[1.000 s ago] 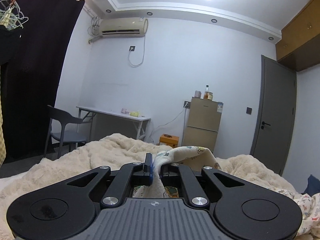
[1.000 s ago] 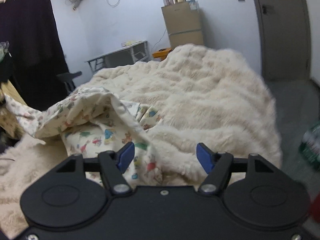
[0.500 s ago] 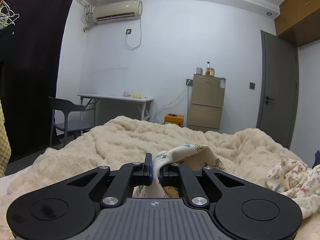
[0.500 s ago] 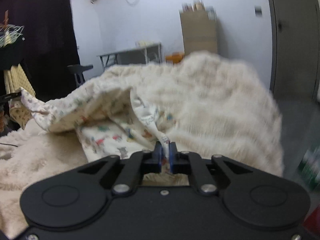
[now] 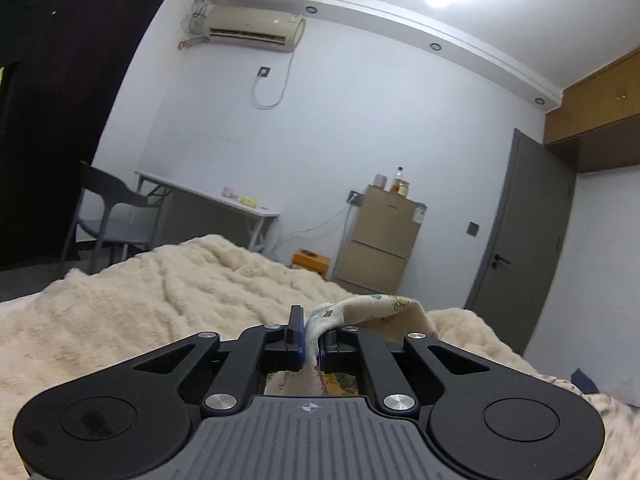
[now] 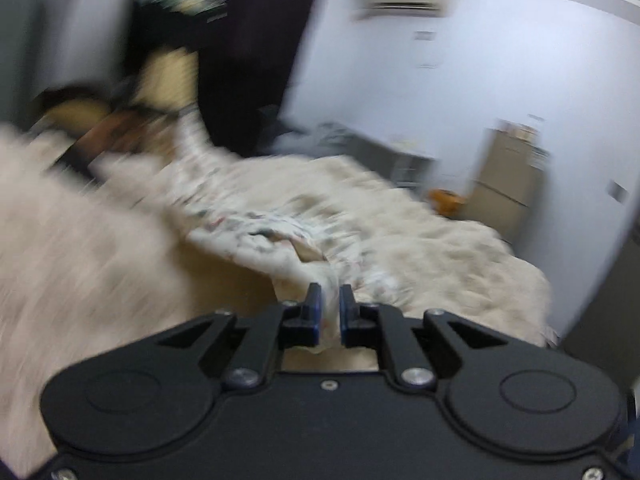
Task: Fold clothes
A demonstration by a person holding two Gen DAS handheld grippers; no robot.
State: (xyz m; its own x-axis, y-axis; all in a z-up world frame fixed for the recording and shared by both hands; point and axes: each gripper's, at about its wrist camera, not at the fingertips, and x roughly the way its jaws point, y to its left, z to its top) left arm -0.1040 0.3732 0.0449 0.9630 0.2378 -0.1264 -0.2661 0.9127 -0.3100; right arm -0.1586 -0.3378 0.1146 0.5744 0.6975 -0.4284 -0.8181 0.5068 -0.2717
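Note:
A cream garment with small coloured prints [image 6: 272, 232] lies stretched across a fluffy cream blanket [image 6: 80, 240] on the bed; this view is blurred by motion. My right gripper [image 6: 329, 300] has a fold of the garment filling the narrow gap between its blue pads, and its jaws are opening slightly. In the left wrist view, my left gripper [image 5: 310, 328] is shut on another edge of the garment [image 5: 372, 308], which curls up and over the right finger. The blanket [image 5: 160, 300] spreads out below and ahead of it.
Beyond the bed stand a grey chair [image 5: 108, 216], a white desk [image 5: 208, 196], an orange box [image 5: 310, 260], a tan cabinet [image 5: 380, 240] and a grey door [image 5: 516, 240]. A dark curtain [image 5: 48, 120] hangs at the left.
My right gripper went from open to closed on the garment, then rose and rolled, swinging its view left. My left gripper kept its grip and shifted a little with the cloth.

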